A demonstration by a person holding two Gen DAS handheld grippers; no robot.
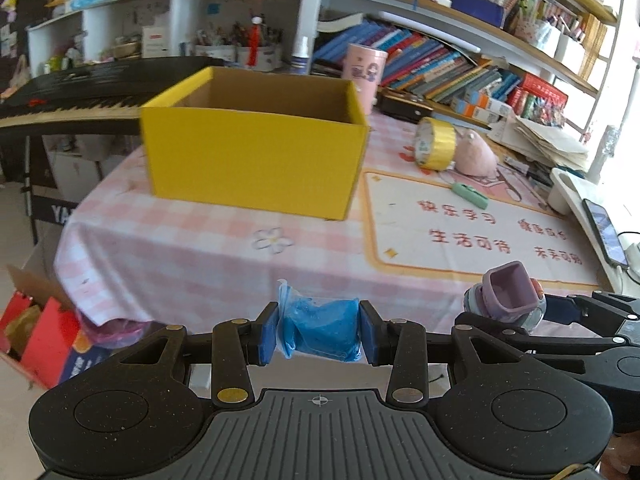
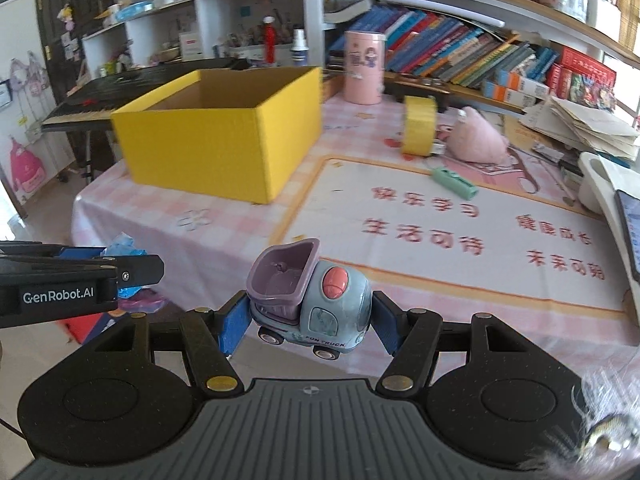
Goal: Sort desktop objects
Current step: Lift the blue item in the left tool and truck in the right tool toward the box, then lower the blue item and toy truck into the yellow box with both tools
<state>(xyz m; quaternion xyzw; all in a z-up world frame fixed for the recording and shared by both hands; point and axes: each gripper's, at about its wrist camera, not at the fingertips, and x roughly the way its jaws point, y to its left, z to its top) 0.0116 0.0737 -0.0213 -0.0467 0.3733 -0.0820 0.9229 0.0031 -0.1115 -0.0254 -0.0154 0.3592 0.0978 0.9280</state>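
Observation:
My left gripper (image 1: 319,330) is shut on a blue bag of clay (image 1: 320,330), held in the air off the table's near edge. My right gripper (image 2: 310,320) is shut on a grey-blue toy truck (image 2: 316,300) with a purple tipper and a pink knob. The truck (image 1: 508,300) also shows at the right of the left wrist view, and the blue bag (image 2: 120,246) peeks past the left gripper's body at the left of the right wrist view. An open yellow cardboard box (image 1: 256,164) (image 2: 216,148) stands on the pink checked tablecloth beyond both grippers.
A yellow tape roll (image 2: 418,126), a pink plush (image 2: 476,140) and a green stapler-like item (image 2: 454,184) lie at the desk mat's (image 2: 440,240) far edge. A pink cup (image 2: 364,68), books, a phone (image 1: 604,232) and a keyboard piano (image 1: 80,96) surround the table.

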